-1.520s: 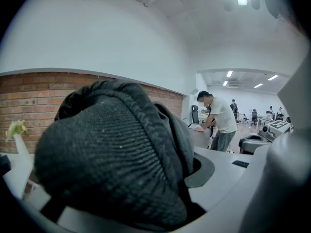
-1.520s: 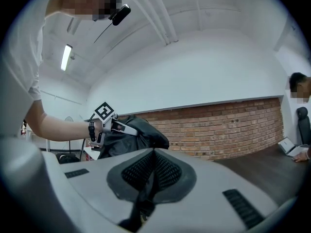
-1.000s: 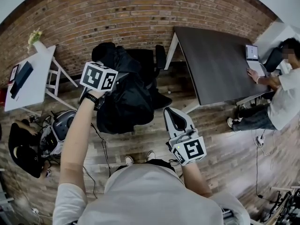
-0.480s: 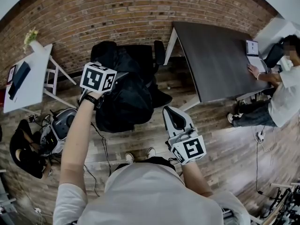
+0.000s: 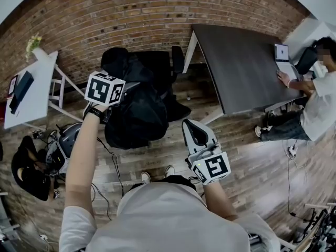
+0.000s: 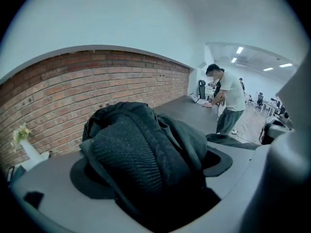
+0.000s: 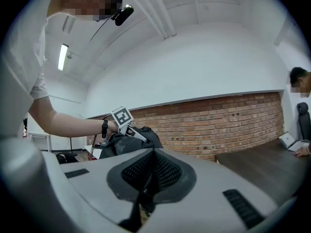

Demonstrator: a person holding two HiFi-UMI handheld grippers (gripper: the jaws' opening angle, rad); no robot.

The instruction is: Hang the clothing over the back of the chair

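Black, ribbed and bunched fabric is filling the gap of the left hand-held gripper (image 6: 155,171), whose jaws are opening wide and are no longer pinching it. That cloth is part of the black hooded jacket (image 5: 139,109), which is lying heaped over the back of the black swivel office chair (image 5: 160,64), with most of its bulk hanging down the side nearer the person. The right hand-held gripper (image 7: 148,178) is waiting close to the person's body with its jaws pressed together on nothing.

Beyond the chair, the red brick wall (image 5: 157,14) is running behind the dark grey rectangular counter (image 5: 241,72), where a seated person (image 5: 320,104) is working.

Release seems to be under way, and the risk is sitting in the drape: with so much weight hanging on one side, the jacket could be sliding off onto the wooden plank floor (image 5: 157,156). A fold catching on a pad while the left hand-held gripper is backing out could be dragging it off, and a swivelling chair could be turning under any tug.
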